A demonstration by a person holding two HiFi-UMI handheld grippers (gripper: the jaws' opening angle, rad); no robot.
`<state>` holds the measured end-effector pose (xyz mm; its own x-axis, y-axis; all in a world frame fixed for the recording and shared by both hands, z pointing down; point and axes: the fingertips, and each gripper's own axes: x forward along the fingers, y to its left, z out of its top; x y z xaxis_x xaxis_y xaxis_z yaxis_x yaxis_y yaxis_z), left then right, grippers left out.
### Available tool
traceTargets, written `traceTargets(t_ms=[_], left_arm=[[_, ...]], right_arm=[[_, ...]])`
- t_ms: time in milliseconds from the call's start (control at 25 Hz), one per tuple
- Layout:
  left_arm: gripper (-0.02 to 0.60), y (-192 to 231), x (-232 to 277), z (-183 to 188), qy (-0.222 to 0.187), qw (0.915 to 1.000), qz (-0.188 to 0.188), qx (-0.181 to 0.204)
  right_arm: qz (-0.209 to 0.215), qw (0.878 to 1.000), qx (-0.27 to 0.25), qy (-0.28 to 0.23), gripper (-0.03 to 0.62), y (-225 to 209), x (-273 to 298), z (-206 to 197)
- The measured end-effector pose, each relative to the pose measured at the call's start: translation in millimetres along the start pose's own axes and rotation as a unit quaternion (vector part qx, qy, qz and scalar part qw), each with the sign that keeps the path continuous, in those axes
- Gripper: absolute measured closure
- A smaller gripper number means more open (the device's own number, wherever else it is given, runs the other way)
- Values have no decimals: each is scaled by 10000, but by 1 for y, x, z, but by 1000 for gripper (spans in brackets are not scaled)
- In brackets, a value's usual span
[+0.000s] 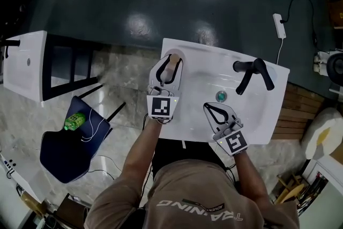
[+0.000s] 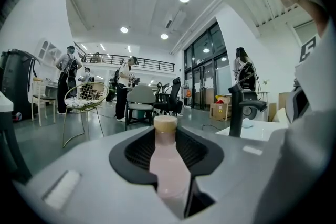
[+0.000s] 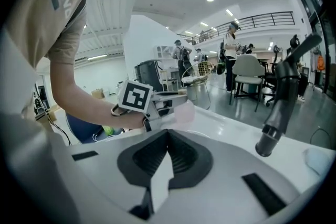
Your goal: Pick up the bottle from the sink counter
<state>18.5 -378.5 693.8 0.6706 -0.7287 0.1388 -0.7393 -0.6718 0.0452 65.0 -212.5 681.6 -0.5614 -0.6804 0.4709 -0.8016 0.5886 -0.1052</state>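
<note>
Up at the top-left corner of the white bench (image 1: 252, 115), just beside the rim of the basin, my left tongs (image 1: 171, 59) are clenched round the bottle (image 2: 168, 165). The left gripper view shows the black ribbed pads (image 2: 137, 152) pressing it from both sides, with its tan cap (image 2: 165, 123) standing clear above them. Whether its base rests on the bench or has come off it, no view lets me say.

My right tongs (image 3: 167, 136) are closed on nothing, their pads meeting at the tip. They hang over the near edge of the basin, below the drain (image 1: 221, 96) and well apart from the bottle. The black tap (image 1: 252, 73) is over at the right.

It is a small bottle, pale pink and smooth, and I judge it light. Being round and smooth, it may twist or slide between the pads. If it is thin plastic the wall may give, so a firm hold without crushing seems right. I would take it on the body below the shoulder, never by the cap.

The bottle stands upright, its long axis up and down, crosswise to my tongs, with the cap at the top.
</note>
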Motion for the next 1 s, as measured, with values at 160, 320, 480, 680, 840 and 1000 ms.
traceTargets(t_ms=[160,320,480,680,840,1000], left_arm=[[459,0,-1,0,-14,9998,-185,111],[459,-2,-2,0,96,9995,-287,-64],[459,-6,-5,2,188,9988,-439,-102],[459,-7,-12,7,280,9984,-485,-84],[459,-9,-17,19,270,9980,-561,-76],[459,-12,-21,29,290,9972,-689,-21]], right_arm=[[-50,10000,49,13,586,0,0,-3],[-133,9999,73,18,588,-5,-2,0],[-232,9997,71,-21,586,-10,-4,5],[-310,9994,53,-154,586,-14,-7,15],[-342,9992,14,-188,586,-15,-10,21],[-376,9989,-5,-285,588,-16,-11,29]])
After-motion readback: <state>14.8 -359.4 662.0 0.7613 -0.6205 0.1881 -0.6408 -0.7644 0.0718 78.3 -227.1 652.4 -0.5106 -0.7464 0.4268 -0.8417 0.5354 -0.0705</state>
